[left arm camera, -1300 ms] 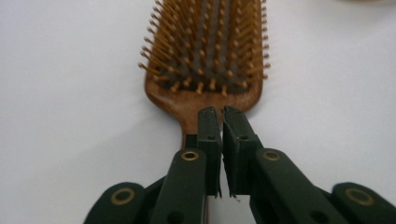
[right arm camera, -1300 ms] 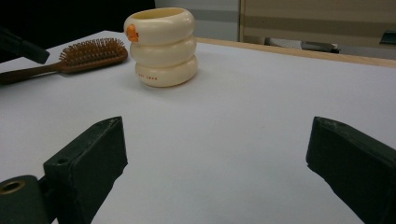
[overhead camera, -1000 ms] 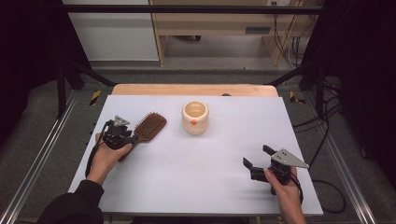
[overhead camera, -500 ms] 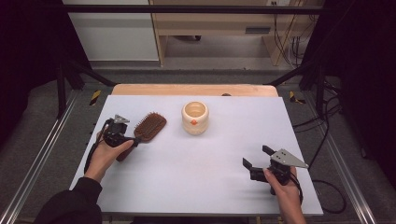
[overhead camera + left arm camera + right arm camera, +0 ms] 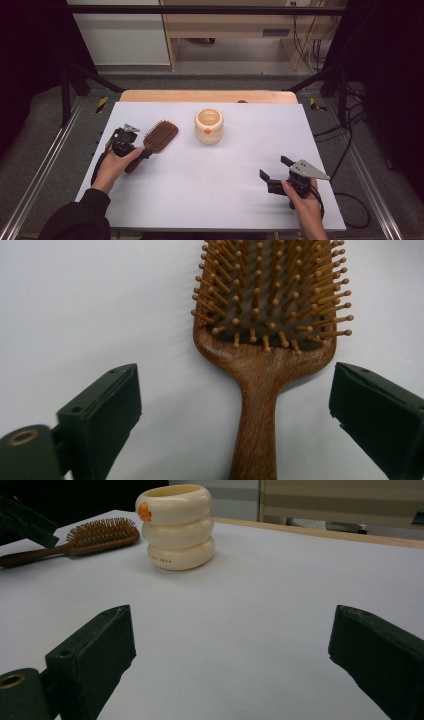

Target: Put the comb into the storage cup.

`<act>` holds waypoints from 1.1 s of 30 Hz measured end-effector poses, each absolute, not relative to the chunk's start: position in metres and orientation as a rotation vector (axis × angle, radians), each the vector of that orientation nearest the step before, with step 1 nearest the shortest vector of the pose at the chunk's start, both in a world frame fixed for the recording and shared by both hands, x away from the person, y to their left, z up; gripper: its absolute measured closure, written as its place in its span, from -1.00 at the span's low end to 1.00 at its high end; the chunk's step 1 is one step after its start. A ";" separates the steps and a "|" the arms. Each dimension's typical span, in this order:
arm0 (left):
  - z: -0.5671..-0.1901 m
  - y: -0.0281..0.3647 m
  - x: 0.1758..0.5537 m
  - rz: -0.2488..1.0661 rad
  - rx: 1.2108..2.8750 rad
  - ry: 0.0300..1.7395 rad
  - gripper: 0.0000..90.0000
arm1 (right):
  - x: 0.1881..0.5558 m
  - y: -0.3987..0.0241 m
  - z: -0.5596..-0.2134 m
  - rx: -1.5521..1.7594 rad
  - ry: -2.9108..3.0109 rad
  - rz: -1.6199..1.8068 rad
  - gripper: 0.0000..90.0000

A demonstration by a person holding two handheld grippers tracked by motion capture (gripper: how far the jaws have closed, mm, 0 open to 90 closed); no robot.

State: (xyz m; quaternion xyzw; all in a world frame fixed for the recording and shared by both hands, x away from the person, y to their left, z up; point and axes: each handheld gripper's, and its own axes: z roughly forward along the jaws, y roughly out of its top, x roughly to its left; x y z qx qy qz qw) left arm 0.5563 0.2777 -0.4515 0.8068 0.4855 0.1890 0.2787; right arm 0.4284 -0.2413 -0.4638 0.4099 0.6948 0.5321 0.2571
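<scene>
- Cream ringed cup (image 5: 208, 126) with orange mark, upright mid-desk
- White desk (image 5: 230, 170), wooden strip (image 5: 207, 96) along far edge
- Cables (image 5: 350, 125) on grey floor, right
- Wooden bench (image 5: 235, 30) beyond

Lab: framed test table (image 5: 210, 200), cables (image 5: 345, 145)

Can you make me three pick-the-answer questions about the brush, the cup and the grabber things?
1. Where is the hairbrush? A) left of the cup B) right of it C) inside it
2. What colour is the cup? A) blue B) cream C) black
3. What is the left gripper doing? A) squeezing the cup B) lifting the brush C) open around the brush handle

Answers: 1 A, the high view shows the brush to the cup's left. 2 B, cream with an orange spot. 3 C, its fingers, which have just been opening, stand clear of the handle.
</scene>
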 end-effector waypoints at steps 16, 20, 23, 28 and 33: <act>-0.458 0.276 0.555 0.455 2.193 1.307 -0.04 | 0.428 -0.241 -0.464 1.113 1.887 1.443 -0.89; -0.459 0.275 0.555 0.439 2.215 1.288 0.08 | 0.428 -0.241 -0.464 1.114 1.886 1.444 -0.89; -0.459 0.274 0.555 0.428 2.217 1.281 0.15 | 0.428 -0.241 -0.464 1.113 1.887 1.443 -0.89; -0.459 0.274 0.554 0.415 2.222 1.269 0.26 | 0.428 -0.241 -0.464 1.113 1.887 1.443 -0.89; -0.460 0.273 0.553 0.408 2.226 1.261 0.33 | 0.428 -0.241 -0.464 1.113 1.887 1.443 -0.89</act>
